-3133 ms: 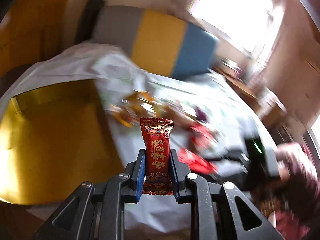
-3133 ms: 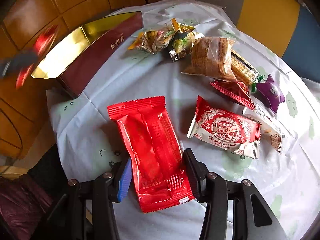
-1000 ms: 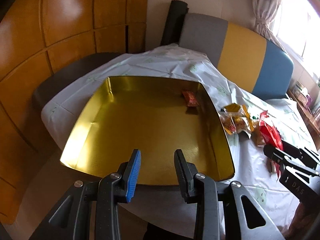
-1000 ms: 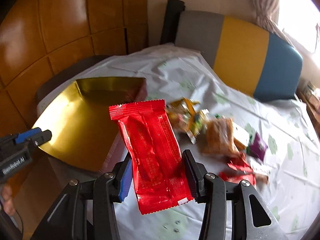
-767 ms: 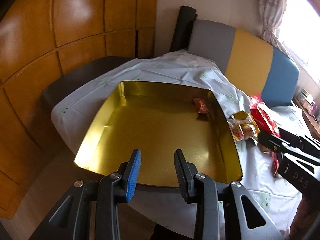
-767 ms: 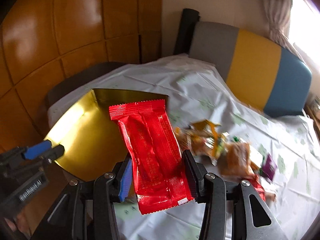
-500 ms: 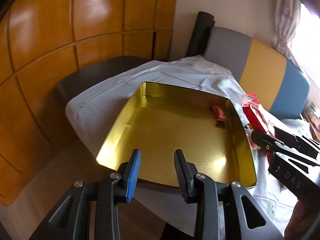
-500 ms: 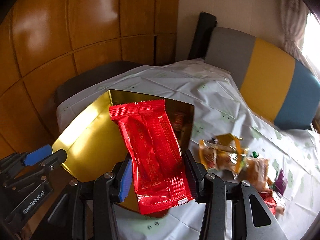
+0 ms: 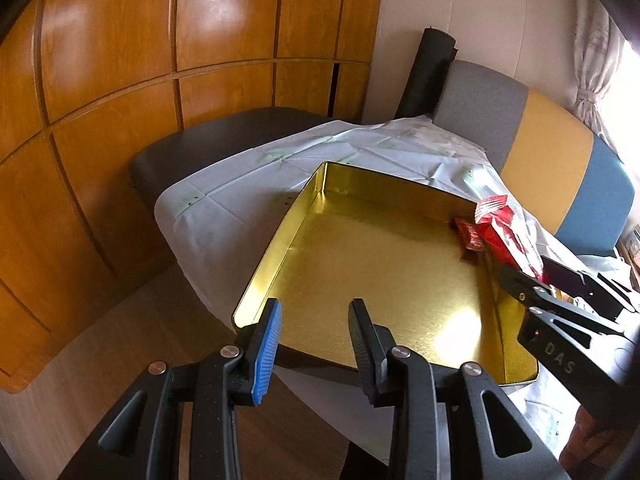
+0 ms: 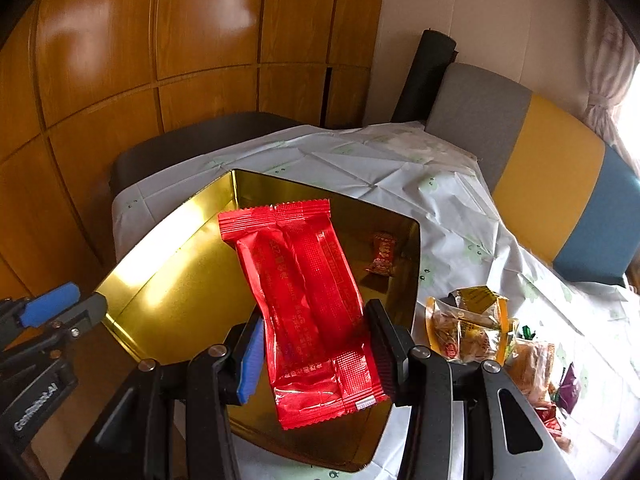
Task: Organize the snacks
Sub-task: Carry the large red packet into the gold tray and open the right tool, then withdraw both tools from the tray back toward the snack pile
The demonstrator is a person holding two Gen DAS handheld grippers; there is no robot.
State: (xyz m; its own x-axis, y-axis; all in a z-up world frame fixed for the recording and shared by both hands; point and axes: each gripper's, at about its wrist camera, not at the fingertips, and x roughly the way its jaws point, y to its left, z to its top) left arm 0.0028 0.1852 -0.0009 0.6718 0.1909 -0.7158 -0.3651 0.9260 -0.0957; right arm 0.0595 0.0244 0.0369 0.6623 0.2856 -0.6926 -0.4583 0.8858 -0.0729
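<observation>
The right gripper clamped a red packet above the gold tin; a small red sweet lay in the tin's far corner; the left gripper hung empty, jaws narrowly parted, over the tin's near edge; loose snacks lay beside it on the tablecloth.

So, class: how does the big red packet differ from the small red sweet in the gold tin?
The big red packet is clamped in the right tool, above the gold tin; the small red sweet lies loose on the tin's floor. The packet is plain red and longer; the sweet bears gold print. Both are sealed red wrappers.
</observation>
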